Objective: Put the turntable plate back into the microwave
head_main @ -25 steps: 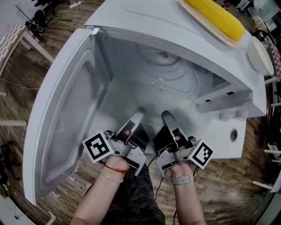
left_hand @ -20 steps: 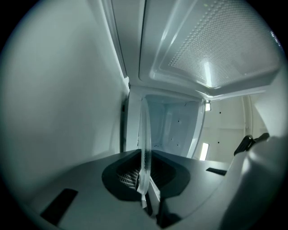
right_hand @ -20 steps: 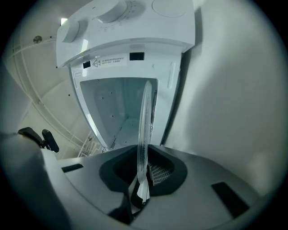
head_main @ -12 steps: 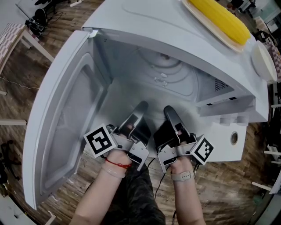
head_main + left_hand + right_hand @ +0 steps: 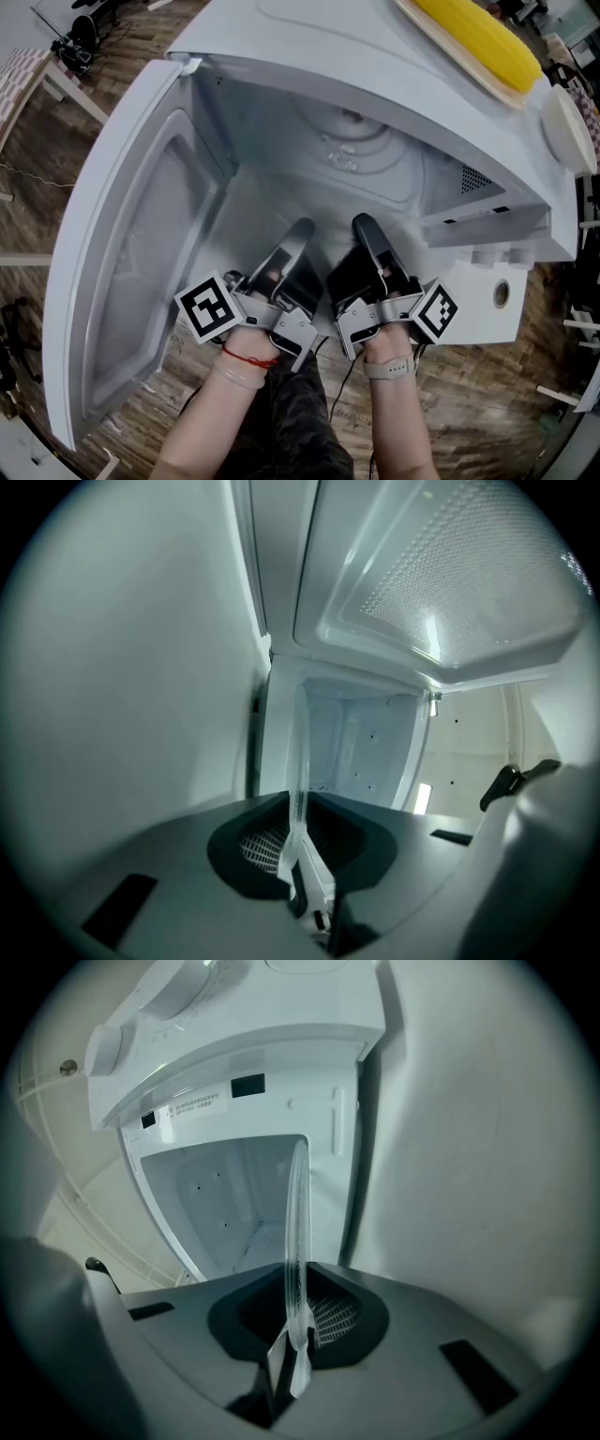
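Observation:
The clear glass turntable plate [image 5: 352, 145] with ring ridges is held level, its far part inside the open white microwave [image 5: 375, 75]. My left gripper [image 5: 298, 234] is shut on the plate's near rim, and my right gripper [image 5: 366, 230] is shut on the rim beside it. In the left gripper view the plate [image 5: 300, 780] shows edge-on between the jaws of the left gripper [image 5: 298, 855], with the cavity [image 5: 366, 752] beyond. The right gripper view shows the same thin edge of the plate [image 5: 298, 1232] pinched in the right gripper [image 5: 298, 1321].
The microwave door [image 5: 131, 272] stands swung open at the left. A yellow corn cob [image 5: 478, 37] on a tray and a white dish [image 5: 567, 127] lie on the microwave's top. The control panel with knobs [image 5: 497, 255] is at the right. Wooden floor lies below.
Both grippers have edged forward toward the cavity with the plate, and the plate reaches a little deeper inside.

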Available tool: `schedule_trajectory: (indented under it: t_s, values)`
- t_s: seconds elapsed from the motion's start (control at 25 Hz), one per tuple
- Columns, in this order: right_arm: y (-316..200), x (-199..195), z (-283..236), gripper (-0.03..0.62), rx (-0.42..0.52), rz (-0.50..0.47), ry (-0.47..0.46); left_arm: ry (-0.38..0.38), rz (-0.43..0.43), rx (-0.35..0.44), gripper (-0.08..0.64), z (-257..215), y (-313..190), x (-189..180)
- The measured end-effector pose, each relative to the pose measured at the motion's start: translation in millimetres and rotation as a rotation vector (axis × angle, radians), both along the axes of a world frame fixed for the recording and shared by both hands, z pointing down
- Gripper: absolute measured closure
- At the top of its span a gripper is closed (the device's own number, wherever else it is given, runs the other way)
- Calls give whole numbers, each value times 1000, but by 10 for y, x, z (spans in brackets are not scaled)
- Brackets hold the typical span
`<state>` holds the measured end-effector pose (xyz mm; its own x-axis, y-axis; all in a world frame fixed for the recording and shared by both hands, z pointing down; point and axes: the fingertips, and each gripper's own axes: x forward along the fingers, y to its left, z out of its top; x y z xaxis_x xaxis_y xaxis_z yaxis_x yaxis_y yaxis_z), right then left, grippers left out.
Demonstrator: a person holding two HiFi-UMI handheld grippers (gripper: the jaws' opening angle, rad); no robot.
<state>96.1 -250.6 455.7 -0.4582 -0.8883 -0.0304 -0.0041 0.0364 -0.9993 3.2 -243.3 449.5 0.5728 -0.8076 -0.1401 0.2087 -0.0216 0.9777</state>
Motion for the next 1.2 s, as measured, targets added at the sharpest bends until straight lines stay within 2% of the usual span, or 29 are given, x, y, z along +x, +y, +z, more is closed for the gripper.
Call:
schedule_trajectory:
  t_s: [0.4,0.52,0.64,0.72,0.8,0.92,1.04,1.12,1.2]
  values:
    - [-106,-10,-7,543,15,38,23,-18,10,-19,517,36,47,54]
    - [-53,-25,-34,540,24,14,77,-45,14,-18,517,30,37,49]
    - [52,-83,-56,526,19,-56,154,-49,-4,-29,518,39,-6,9]
    - [117,-126,-81,522,24,-126,245,-44,-11,-37,520,42,-61,4]
    - [179,-193,-110,520,48,-226,380,-39,-13,-41,520,38,-114,5]
    - [254,-300,-93,520,112,-391,674,-40,-9,-39,520,26,-168,15]
    - [231,-313,-21,538,158,-471,972,-65,13,-20,520,22,-175,57]
    - [189,-322,-14,554,176,-487,1074,-98,41,0,520,25,-167,95]
    - [152,-360,-8,560,185,-499,1109,-138,90,26,520,15,-151,140]
